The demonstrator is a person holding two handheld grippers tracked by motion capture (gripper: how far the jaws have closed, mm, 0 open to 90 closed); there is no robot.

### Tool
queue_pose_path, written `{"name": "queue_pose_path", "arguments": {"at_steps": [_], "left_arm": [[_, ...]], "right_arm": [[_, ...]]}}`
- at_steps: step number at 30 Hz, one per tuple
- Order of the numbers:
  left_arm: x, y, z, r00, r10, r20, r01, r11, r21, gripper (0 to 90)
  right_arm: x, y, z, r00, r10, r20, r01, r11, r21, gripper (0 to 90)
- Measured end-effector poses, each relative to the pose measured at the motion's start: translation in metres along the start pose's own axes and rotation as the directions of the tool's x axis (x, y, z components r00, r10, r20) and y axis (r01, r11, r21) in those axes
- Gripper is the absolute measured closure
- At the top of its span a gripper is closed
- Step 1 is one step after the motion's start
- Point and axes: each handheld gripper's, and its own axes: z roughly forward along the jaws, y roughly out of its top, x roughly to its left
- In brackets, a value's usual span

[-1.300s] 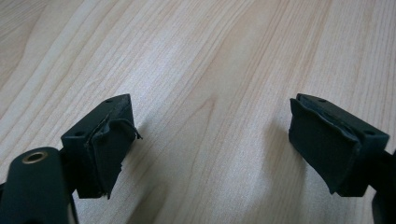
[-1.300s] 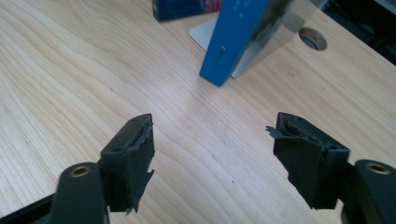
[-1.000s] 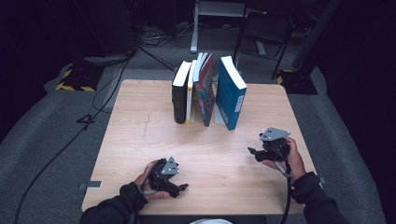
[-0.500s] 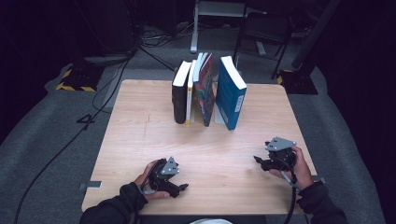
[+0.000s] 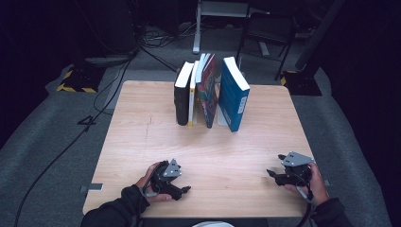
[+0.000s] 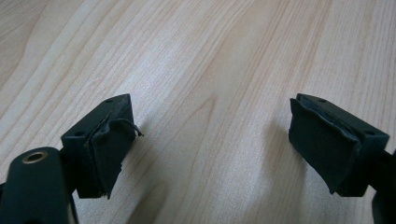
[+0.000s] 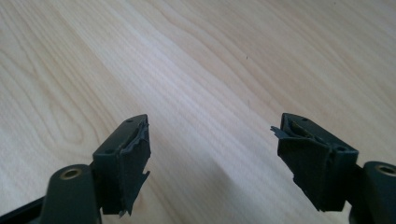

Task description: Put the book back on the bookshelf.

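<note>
no legible text on the books (image 5: 213, 90), print too small

Right gripper (image 7: 212, 163) gaping, bare wooden table (image 7: 224, 60)

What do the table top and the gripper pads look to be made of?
Table: pale wood or wood-look laminate, with matte grain lines. Left gripper pads: probably black rubber or foam, with frayed, peeling edges. Right gripper pads: likewise torn.
</note>
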Motion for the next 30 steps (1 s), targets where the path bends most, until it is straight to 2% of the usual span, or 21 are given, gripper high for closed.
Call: {"name": "queue_pose_path", "arguments": {"at_steps": [6,11,15,16,19,22,24,30], "left_arm": [[0.0,0.0,0.0,1.0,0.001,0.002,-0.001,1.0,-0.001,14.9],[0.001,0.0,0.0,1.0,0.003,0.005,-0.003,1.0,0.0,14.8],[0.001,0.0,0.0,1.0,0.002,0.005,-0.002,1.0,-0.001,14.8],[0.001,0.0,0.0,1.0,0.002,0.005,-0.002,1.0,-0.001,14.8],[0.001,0.0,0.0,1.0,0.003,0.006,-0.003,1.0,0.0,14.8],[0.001,0.0,0.0,1.0,0.004,0.006,-0.004,1.0,0.0,14.8],[0.001,0.0,0.0,1.0,0.003,0.006,-0.003,1.0,-0.001,14.7],[0.001,0.0,0.0,1.0,0.003,0.005,-0.003,1.0,-0.001,14.7]], "right_arm": [[-0.005,-0.02,-0.005,0.9989,0.046,0.005,-0.046,0.999,-0.008,24.9],[-0.009,-0.041,-0.01,0.9945,0.104,0.003,-0.104,0.994,-0.015,24.4],[-0.014,-0.056,-0.016,0.985,0.172,-0.018,-0.172,0.984,-0.04,23.7],[-0.014,-0.056,-0.016,0.985,0.172,-0.018,-0.172,0.984,-0.04,23.7],[-0.018,-0.067,-0.021,0.9721,0.232,-0.036,-0.234,0.971,-0.049,22.2],[-0.023,-0.072,-0.024,0.962,0.268,-0.051,-0.27,0.962,-0.034,19.8],[-0.025,-0.074,-0.025,0.9599,0.275,-0.055,-0.277,0.96,-0.032,19.9],[-0.024,-0.074,-0.025,0.9604,0.273,-0.054,-0.275,0.961,-0.032,19.8]]}}
